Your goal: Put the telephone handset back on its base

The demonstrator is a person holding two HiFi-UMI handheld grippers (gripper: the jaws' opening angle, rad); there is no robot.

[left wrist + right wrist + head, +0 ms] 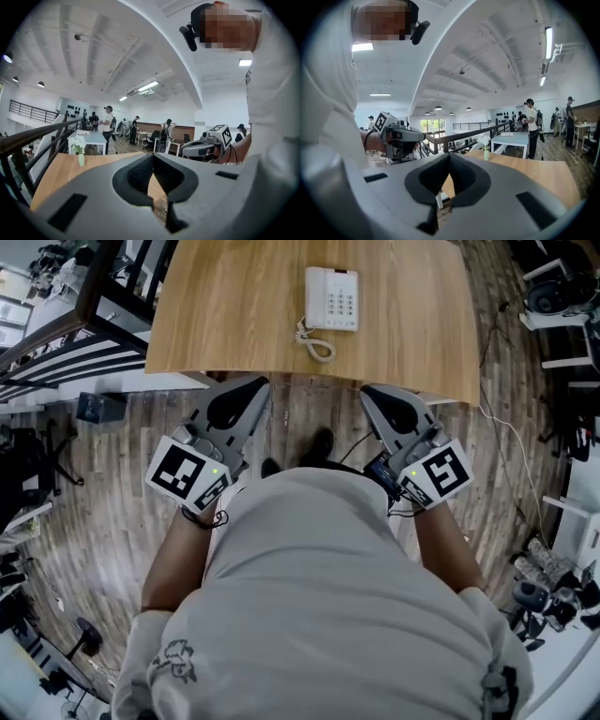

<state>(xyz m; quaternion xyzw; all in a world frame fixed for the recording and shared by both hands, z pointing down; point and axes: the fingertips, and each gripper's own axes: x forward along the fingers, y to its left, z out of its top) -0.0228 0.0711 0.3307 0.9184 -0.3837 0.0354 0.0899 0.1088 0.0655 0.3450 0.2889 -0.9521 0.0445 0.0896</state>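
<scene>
Head view: telephone (339, 300) on the far part of the bench (225, 315), handset (315, 296) seemingly along its left, seating too small to confirm. Left gripper (257, 382) and right gripper (369, 390) hover off the near edge. Left gripper view: jaws pressed together, empty, telephone out of frame. Right gripper view: likewise. Step judged: approach. Next: reach far, spread jaws.

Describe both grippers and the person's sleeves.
The left gripper and right gripper are grey wedges with black ribbed pads, each bearing a white cube with black square markers and a green light. Black cable at the right wrist. Short pale sleeves.
</scene>
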